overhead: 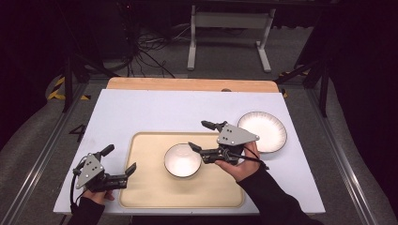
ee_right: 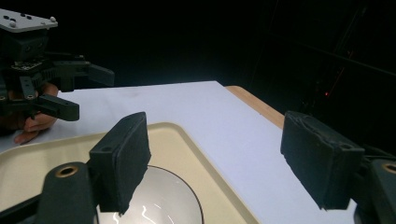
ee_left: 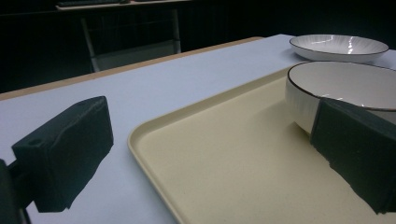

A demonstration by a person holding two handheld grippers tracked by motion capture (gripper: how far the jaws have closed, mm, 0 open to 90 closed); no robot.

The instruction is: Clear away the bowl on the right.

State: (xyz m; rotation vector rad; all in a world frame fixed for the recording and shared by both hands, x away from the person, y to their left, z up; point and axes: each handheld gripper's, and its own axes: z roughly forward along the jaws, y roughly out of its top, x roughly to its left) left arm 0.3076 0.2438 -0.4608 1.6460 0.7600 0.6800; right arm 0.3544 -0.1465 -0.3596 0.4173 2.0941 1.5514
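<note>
Right now my right tool hangs just beside the bowl, its jaws spread wide with nothing between them. That bowl stands upright on the tray, near the tray's middle. My left tool sits at the tray's left edge, jaws apart and empty. Farther right, a plate rests on the worktop.

Two black grippers: left gripper, right gripper. On each a grey three-cornered plate dotted with small screws, blocky black foam pads with ragged edges, a brass-ringed hole behind the pad, a thin black cable. Dark long sleeves below the plate.
</note>
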